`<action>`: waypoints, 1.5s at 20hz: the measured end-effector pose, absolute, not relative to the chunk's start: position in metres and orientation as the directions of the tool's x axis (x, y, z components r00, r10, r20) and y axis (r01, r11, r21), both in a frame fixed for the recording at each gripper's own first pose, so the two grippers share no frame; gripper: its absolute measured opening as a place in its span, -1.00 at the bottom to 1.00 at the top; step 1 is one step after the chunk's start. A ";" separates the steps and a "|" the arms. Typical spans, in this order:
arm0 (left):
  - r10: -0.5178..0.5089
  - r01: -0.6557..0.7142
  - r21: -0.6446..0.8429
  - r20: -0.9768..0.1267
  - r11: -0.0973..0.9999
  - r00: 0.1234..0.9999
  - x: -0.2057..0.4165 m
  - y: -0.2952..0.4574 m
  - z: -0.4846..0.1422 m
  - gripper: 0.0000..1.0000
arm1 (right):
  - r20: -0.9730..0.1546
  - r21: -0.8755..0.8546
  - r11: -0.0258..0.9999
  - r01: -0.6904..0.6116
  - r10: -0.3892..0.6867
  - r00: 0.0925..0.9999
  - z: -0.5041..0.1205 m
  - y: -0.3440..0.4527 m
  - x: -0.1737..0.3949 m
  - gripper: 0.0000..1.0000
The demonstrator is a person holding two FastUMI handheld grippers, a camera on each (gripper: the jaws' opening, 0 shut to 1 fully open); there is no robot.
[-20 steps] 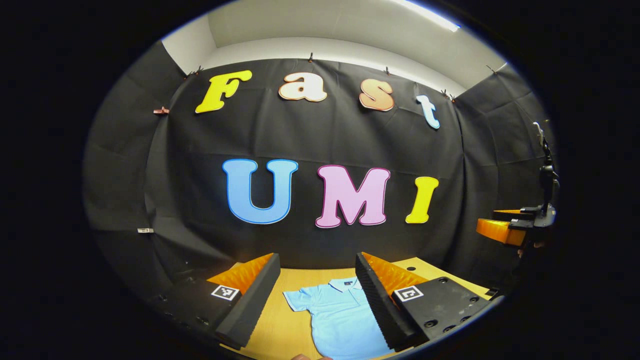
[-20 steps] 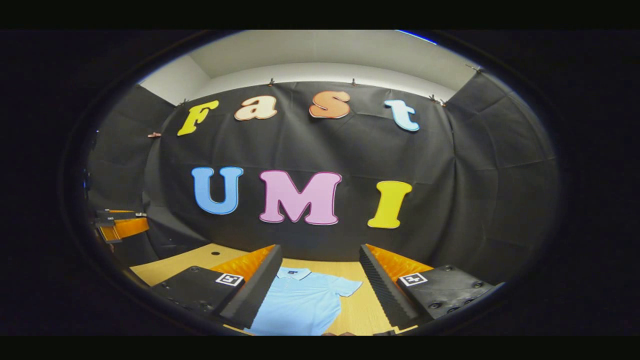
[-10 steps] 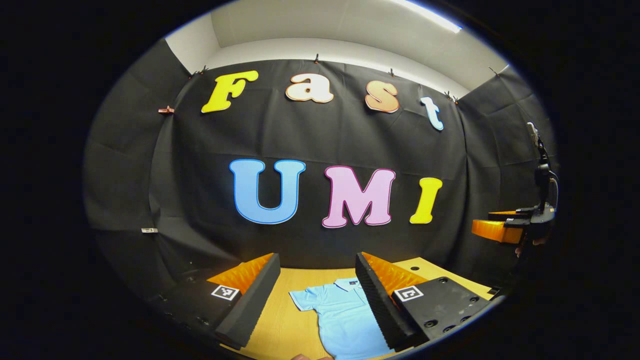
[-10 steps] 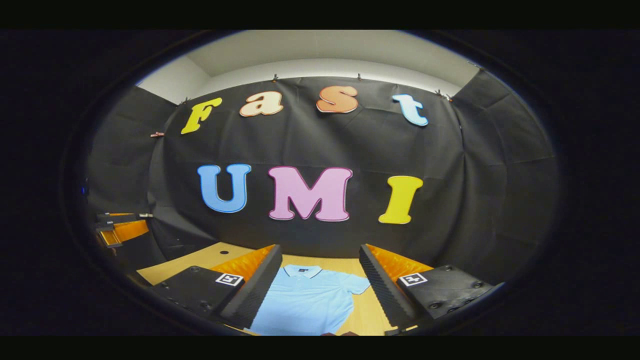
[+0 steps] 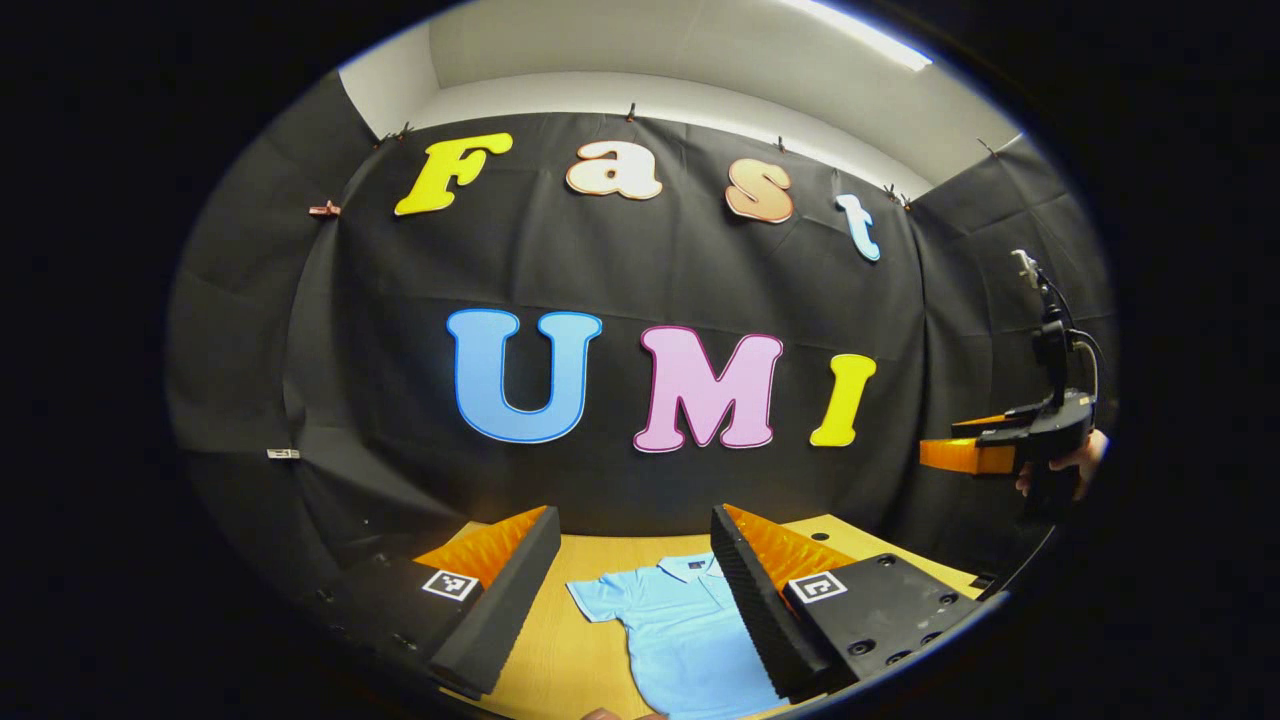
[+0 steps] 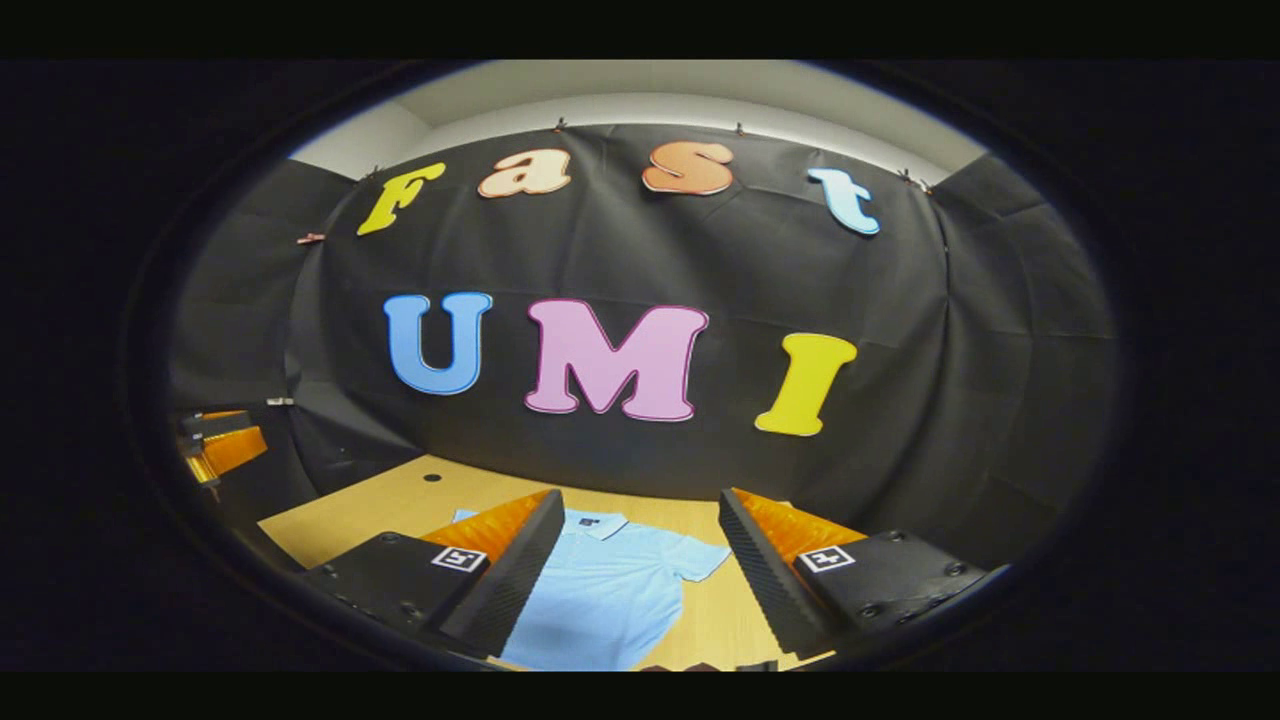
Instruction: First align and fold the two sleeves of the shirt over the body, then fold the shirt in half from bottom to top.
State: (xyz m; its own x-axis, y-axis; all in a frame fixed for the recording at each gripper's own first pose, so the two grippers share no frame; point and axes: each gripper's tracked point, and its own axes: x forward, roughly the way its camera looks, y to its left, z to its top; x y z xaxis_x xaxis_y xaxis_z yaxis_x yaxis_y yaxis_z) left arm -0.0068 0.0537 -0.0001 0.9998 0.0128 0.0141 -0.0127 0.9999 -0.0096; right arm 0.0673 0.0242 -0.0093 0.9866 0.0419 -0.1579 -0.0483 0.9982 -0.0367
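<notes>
You are holding both tools up off the table [image 5: 575, 660], well above the shirt [image 5: 680, 625], and neither one is touching cloth. Your left gripper [image 5: 632, 560] is standing wide apart, with nothing between its fingers; the shirt is lying flat on the wood below and ahead of it, the collar [image 5: 690, 566] pointing away from you and one short sleeve [image 5: 598, 596] spreading out under the gap between the fingers, while the body is running under that tool's right finger. Your right gripper [image 6: 640, 545] is likewise standing wide apart and carrying nothing. From its camera the shirt [image 6: 600, 600] is sitting below and ahead, mostly beneath the gap and partly tucked behind its left finger, with the other sleeve [image 6: 700, 556] reaching out toward its right finger. The left tool's camera is also catching the right gripper [image 5: 960, 455] far off at its right side, gripped by your hand [image 5: 1075, 462].

Judging from this, nothing of the task is done yet. Both sleeves are lying open and flat, the body is unfolded, and the hem is hidden at the near edge of both views. All of it is waiting for you: bring each sleeve over the body, then carry the bottom up to the collar.
</notes>
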 end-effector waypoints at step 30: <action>0.248 -0.240 0.059 -0.229 0.969 0.941 0.154 0.038 -0.066 0.94 | -0.711 0.080 0.997 -0.002 0.059 0.701 -0.419 -0.114 0.370 0.95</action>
